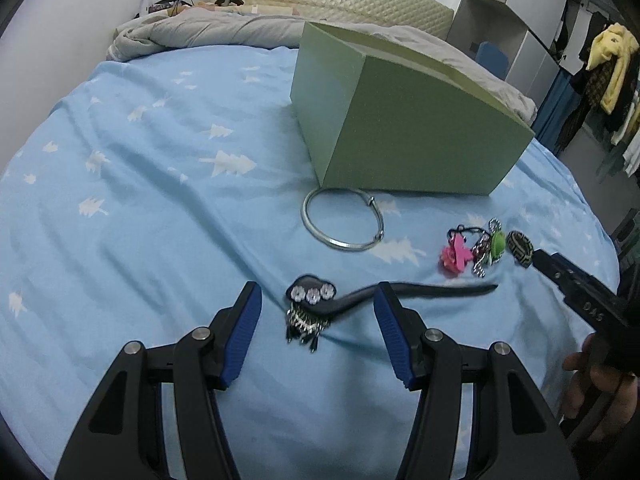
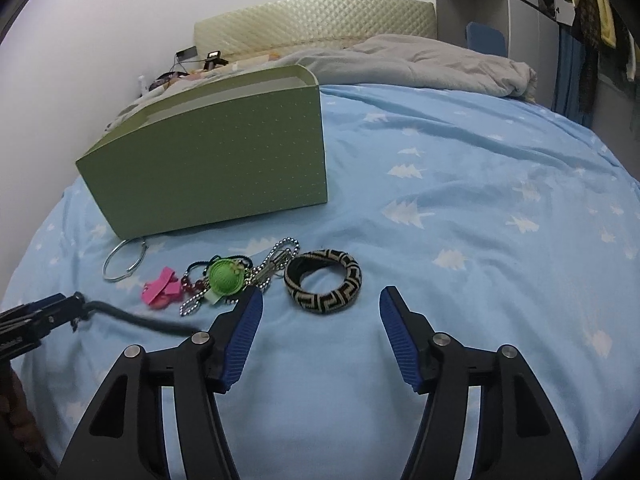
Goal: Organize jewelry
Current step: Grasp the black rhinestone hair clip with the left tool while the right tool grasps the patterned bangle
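The left gripper [image 1: 318,308] stands open over the black headband [image 1: 400,294]; its long axis runs left to right across the 2 fingers; the right gripper [image 2: 320,312] is open too, the woven bangle [image 2: 323,281] lying just beyond it, nearer this hand.

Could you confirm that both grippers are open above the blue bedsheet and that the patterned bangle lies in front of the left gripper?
Not quite: the patterned bangle lies in front of the right gripper, as the right wrist view shows. Both grippers are open above the blue bedsheet, with the left gripper over a black beaded hair clip.
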A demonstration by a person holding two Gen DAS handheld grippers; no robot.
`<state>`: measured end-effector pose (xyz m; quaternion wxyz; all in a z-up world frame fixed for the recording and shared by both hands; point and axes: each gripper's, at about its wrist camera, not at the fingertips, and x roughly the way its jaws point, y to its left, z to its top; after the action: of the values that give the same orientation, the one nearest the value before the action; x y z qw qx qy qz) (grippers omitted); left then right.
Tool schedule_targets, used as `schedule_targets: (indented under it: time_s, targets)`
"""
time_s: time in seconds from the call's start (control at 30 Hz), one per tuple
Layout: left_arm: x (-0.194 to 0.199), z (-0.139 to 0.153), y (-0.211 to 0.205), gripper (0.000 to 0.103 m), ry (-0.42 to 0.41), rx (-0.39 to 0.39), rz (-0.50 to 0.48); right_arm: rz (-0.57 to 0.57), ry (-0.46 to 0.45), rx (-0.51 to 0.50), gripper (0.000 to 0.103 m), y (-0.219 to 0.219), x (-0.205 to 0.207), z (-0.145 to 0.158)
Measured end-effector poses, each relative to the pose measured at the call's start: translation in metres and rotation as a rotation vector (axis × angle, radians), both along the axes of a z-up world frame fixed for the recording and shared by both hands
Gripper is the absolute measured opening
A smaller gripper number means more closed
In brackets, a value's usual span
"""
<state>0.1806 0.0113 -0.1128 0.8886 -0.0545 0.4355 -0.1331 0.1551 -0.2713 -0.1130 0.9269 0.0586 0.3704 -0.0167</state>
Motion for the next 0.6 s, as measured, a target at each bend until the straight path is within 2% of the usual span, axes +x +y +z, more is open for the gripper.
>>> schedule_targets:
  time_s: [0.13, 0.37, 0.6]
  targets:
    - [0.003, 0.006, -0.005, 0.059, -0.017, 0.015, -0.035, 0.009, 0.018, -0.008, 0.059, 0.0, 0.005, -0.005]
    - [0.009, 0.011, -0.026, 0.058, -0.032, 0.061, -0.176, 0.021, 0.043, -0.025, 0.058, 0.002, 0.014, -0.01]
    - [0.009, 0.001, -0.042, 0.048, -0.004, 0.124, -0.272, 0.025, 0.09, -0.015, 0.045, 0.002, 0.023, -0.018]
